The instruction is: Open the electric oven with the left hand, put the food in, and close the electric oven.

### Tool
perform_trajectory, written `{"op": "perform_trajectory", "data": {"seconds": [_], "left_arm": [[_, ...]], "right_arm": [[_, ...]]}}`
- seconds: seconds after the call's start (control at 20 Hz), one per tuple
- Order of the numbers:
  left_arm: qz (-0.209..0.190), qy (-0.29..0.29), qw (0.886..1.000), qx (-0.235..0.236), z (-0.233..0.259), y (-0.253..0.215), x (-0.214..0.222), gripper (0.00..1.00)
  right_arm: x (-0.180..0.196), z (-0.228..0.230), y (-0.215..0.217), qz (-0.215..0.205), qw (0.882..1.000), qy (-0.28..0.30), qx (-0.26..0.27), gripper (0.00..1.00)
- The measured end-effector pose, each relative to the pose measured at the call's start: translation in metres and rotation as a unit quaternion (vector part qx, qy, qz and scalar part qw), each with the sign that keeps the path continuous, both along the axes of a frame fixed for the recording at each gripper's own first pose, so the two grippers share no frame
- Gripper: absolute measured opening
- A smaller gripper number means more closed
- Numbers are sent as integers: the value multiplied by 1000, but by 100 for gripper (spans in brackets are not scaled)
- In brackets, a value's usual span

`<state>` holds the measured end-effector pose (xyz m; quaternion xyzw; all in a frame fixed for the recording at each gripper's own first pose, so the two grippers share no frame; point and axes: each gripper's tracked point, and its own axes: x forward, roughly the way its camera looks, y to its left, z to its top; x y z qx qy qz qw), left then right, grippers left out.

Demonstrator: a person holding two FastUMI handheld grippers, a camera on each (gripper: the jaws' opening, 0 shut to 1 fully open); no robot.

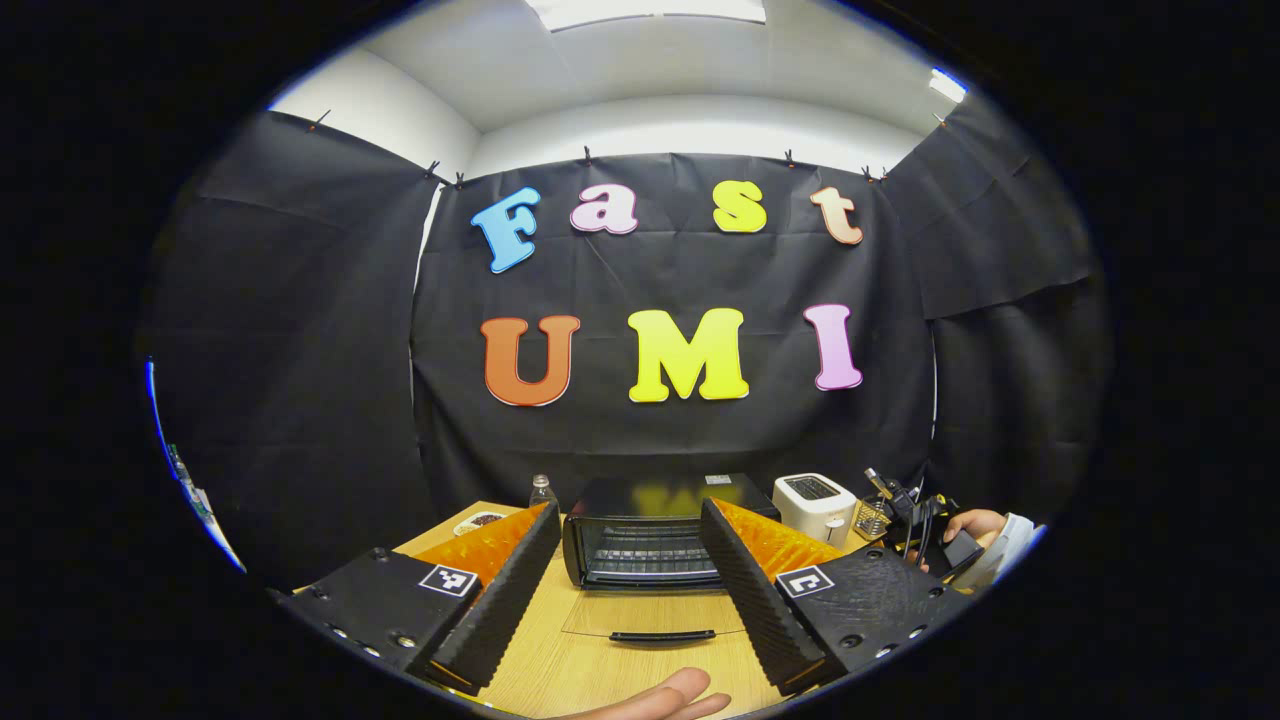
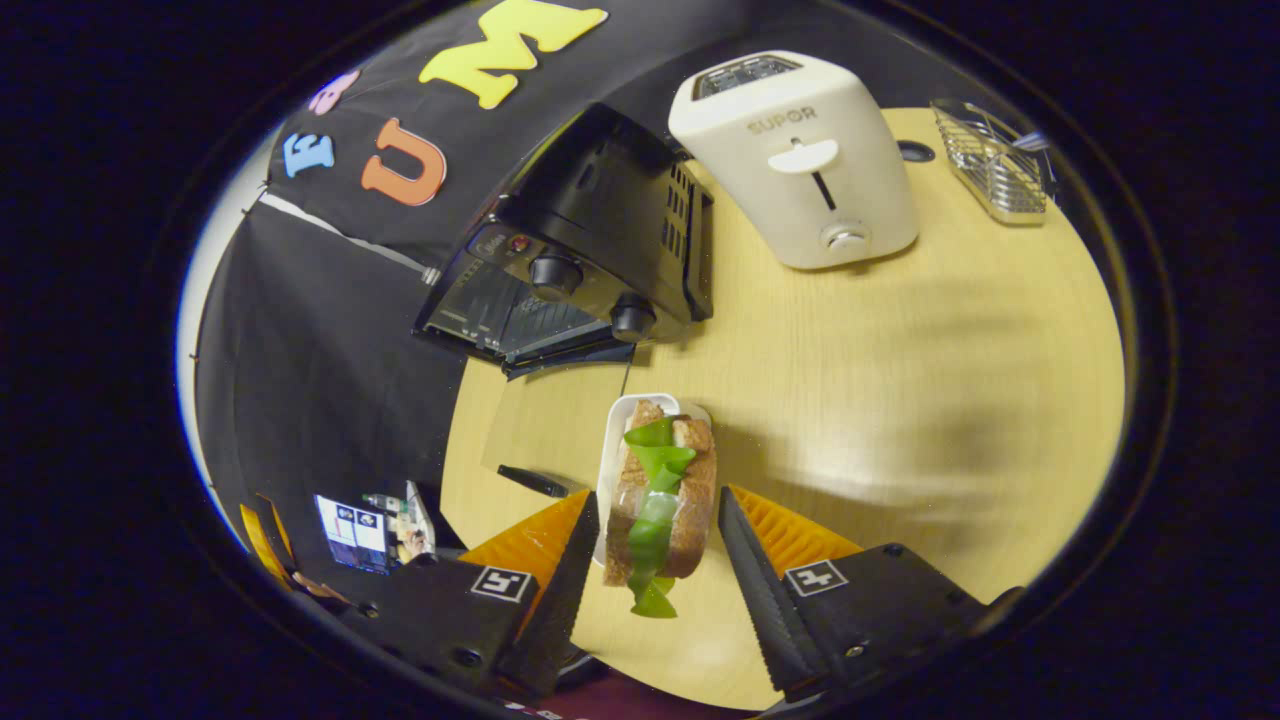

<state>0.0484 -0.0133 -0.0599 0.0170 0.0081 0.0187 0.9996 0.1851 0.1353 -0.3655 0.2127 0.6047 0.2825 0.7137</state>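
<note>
The black electric oven (image 1: 650,530) stands at the middle of the wooden table with its glass door (image 1: 660,615) folded down flat, handle toward me, and the rack inside showing. My left gripper (image 1: 630,512) is open in front of it and holds nothing. A person's fingers (image 1: 660,700) show at the bottom edge. In the right gripper view the open oven (image 2: 590,250) lies to the upper left. My right gripper (image 2: 657,498) is shut on a sandwich (image 2: 665,490) with green lettuce, held on edge over the table. A white dish (image 2: 615,440) shows against the sandwich's left side.
A white toaster (image 1: 815,505) (image 2: 800,160) stands right of the oven, with a wire basket (image 2: 990,160) beyond it. A bottle (image 1: 541,490) and a small plate (image 1: 480,520) sit left of the oven. A hand in a white sleeve (image 1: 985,535) holds the right gripper (image 1: 905,510) at the far right.
</note>
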Motion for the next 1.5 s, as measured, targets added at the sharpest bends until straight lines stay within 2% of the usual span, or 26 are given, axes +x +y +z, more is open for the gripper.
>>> {"op": "perform_trajectory", "data": {"seconds": [0.05, 0.1, 0.15, 0.2, 0.25, 0.3, 0.35, 0.55, 0.65, 0.85, 1.05, 1.2, 1.35, 1.5], "left_arm": [[3, 0, 1000, 4, 0, 2, 2, 93], [5, 1, 1000, 5, -1, 1, 2, 93], [3, 1, 1000, 5, -2, 0, 1, 83], [-1, 2, 1000, 4, -3, -1, 1, 93], [-4, 3, 1000, 3, -4, -2, 0, 93], [-6, 2, 1000, 2, -4, -2, 0, 93], [-7, 1, 1000, 2, -4, -1, -1, 93], [-12, 5, 1000, 6, -9, 3, 0, 93], [-9, 2, 1000, 11, -8, 8, 1, 93], [-13, 2, 1000, -3, -9, 15, 1, 93], [-36, 3, 999, -21, -6, 22, -2, 93], [-40, -1, 999, -30, -7, 39, -4, 93], [-38, -17, 999, -28, -3, 57, -9, 93], [-37, -23, 999, -25, -4, 71, -16, 93]], "right_arm": [[0, -5, 4, 3, 1000, 11, 8, 70], [1, -3, 8, 0, 1000, 21, 23, 51], [0, -5, 11, 1, 999, 25, 33, 46], [0, -2, 7, -3, 999, 20, 35, 48], [-2, -4, 9, -3, 999, 16, 33, 34], [-1, -3, 8, -6, 999, 11, 29, 31], [-2, -1, 9, -9, 1000, 7, 29, 39], [-9, 22, 1, -30, 999, -20, 26, 40], [-15, 35, 6, -45, 997, -38, 46, 40], [-40, 52, 33, -73, 990, -58, 104, 39], [-72, 55, 75, -79, 985, -74, 131, 39], [-78, 57, 119, -116, 974, -72, 182, 39], [-63, 53, 157, -158, 962, -96, 201, 39], [-33, 62, 190, -230, 936, -131, 231, 39]]}}
